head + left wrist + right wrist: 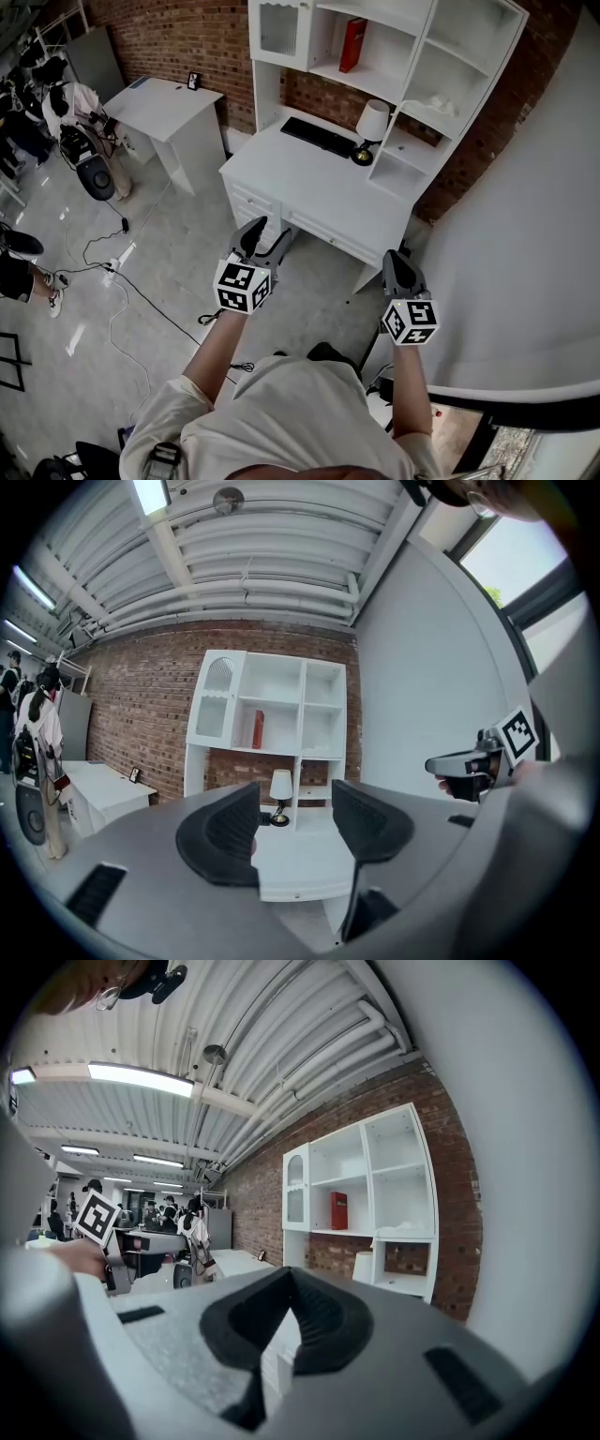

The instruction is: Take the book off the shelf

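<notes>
Red book (352, 44) stands upright on the far shelf (380, 86) above the tabletop (309, 178), untouched. Left gripper (267, 239) fingers (225, 832) apart, empty. Right gripper (401, 267) fingers (328, 1321) together, empty; both near, well apart from the book.

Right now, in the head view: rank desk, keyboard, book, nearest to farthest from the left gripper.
1. desk: just ahead of the left gripper, its front edge closest.
2. keyboard: at the back of the desk.
3. book: upright on the shelf, above and behind the keyboard.
</notes>
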`<state>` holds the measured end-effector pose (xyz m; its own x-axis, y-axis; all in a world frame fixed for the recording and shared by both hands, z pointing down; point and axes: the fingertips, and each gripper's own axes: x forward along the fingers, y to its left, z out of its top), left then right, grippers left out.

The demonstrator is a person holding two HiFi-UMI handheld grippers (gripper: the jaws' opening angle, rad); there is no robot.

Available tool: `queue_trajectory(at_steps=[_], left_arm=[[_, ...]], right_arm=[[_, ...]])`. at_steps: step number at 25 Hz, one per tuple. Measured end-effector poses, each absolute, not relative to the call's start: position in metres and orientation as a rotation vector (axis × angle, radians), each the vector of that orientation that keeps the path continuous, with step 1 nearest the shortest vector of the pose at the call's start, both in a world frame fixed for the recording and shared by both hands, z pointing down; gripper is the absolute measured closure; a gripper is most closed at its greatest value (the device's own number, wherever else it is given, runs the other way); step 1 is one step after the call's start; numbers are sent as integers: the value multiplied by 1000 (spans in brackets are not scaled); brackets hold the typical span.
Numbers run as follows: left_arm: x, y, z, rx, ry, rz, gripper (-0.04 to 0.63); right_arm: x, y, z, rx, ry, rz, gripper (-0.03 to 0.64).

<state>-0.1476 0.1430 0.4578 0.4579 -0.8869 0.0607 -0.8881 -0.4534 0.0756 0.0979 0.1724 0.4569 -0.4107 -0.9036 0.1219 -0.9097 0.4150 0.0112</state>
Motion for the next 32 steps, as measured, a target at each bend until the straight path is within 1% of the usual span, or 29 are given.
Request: queue_trajectory(at_steps=[2,7,10,16,25,32], left_arm=[[-146,139,461,2590,-1582,23,370],[-142,123,466,2566,-1603,37,367],[-139,106,468,2551,-1623,51,350],[-132,60,466,2515,-1679,67,345],[-100,-26,461,2497,-1739,81,334],[-69,-74,457,2490,-1773,99,330]], right_arm=[[99,169,459,1638,-2549,91,615],[108,149,463,1636,-2561,111,615],[114,127,468,1626,-2574,133,615],[119,69,471,1560,-2616,142,615],[154,-28,475,1520,-2646,154,615],[185,-81,478,1493,-2671,170,615]])
